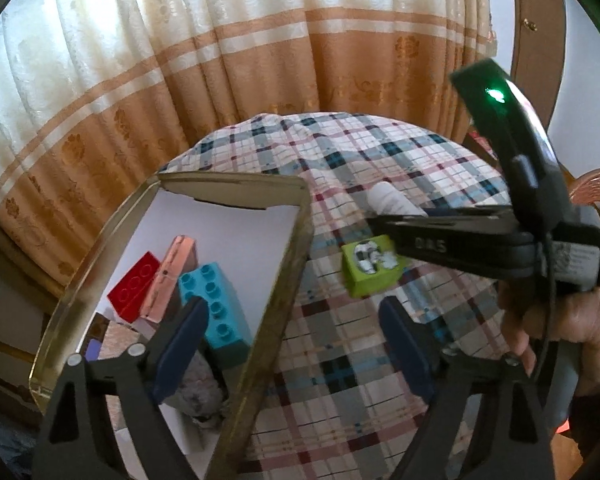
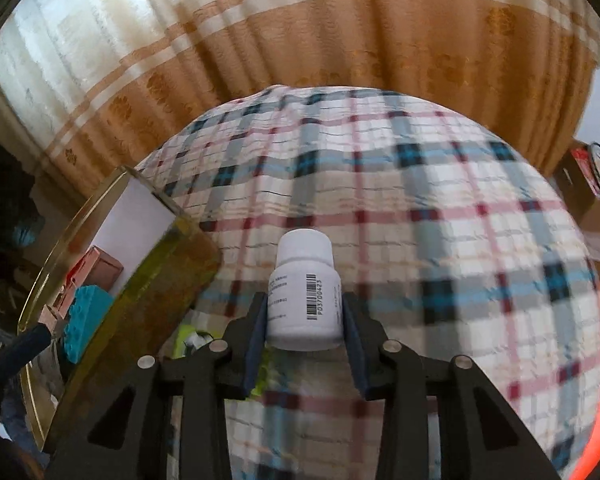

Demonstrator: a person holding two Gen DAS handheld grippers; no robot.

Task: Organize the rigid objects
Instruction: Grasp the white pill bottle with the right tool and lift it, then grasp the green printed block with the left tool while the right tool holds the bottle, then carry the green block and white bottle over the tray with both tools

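Behind everything, a pleated curtain (image 1: 204,64), cream above and orange below with pale stripes and a woven flower pattern. Below it, a plaid cloth (image 2: 440,208) in white, grey, blue and maroon, wrinkled, spread over a rounded surface. On its left, a gold metal tin (image 1: 288,264), rectangular with rounded corners, lined in white, its near end cut off by the frame edge. Inside the tin, a blue studded brick (image 1: 216,312), a red brick (image 1: 134,284) and a pink flat box (image 1: 172,276) leaning together; lower in the tin, a grey fuzzy lump, too hidden behind the left finger to make out. Left gripper (image 1: 296,344) spread wide and empty, straddling the tin's right wall, one dark blue pad inside and the other over the cloth. Right gripper (image 2: 305,322) clamped on a white plastic bottle (image 2: 305,292), smooth, cylindrical, capped, barcode label facing the lens, held above the cloth just right of the tin. Beneath it on the cloth, a lime-green cube (image 1: 370,266) with a black-and-white picture on top, partly covered in the left view by the right gripper's black body, only a blurred green scrap in the right view. At far right, orange mesh basket (image 1: 596,188) and a cardboard box (image 2: 588,188), both cut off.
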